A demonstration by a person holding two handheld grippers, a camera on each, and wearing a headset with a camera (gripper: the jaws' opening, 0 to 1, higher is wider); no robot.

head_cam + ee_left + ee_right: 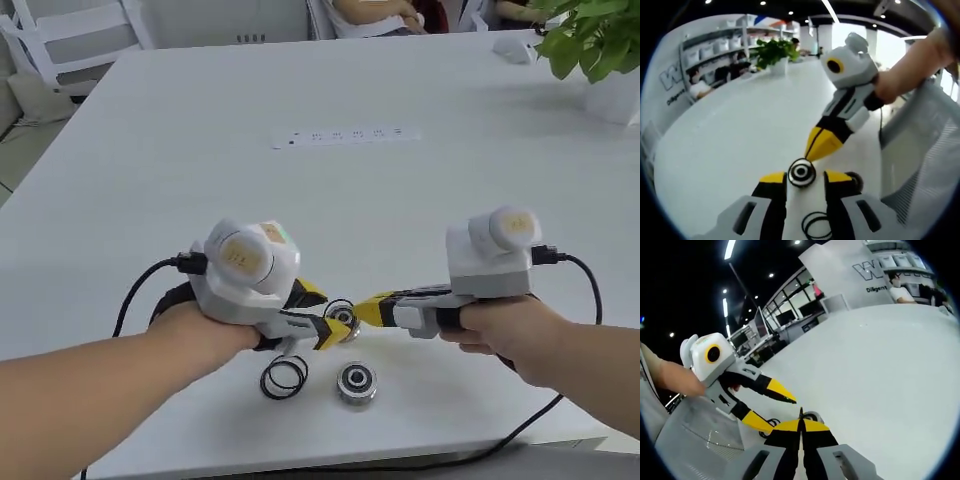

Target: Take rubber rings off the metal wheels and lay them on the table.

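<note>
My left gripper (pixel 338 325) is shut on a small metal wheel (pixel 343 320), held just above the white table (pixel 400 200). In the left gripper view the wheel (pixel 801 172) sits between my yellow jaws, hub facing the camera. My right gripper (pixel 360 310) comes in from the right, its jaws closed on a thin black rubber ring (pixel 338 304) at the wheel's top edge. In the right gripper view the shut tips (pixel 800 424) touch the wheel (pixel 814 416), with the left gripper (pixel 786 414) opposite.
Loose black rings (pixel 283 377) and a second metal wheel (pixel 357 382) lie near the table's front edge below the grippers. A power strip (pixel 345 134) lies mid-table and a potted plant (pixel 590 45) stands at the far right. Cables trail off both grippers.
</note>
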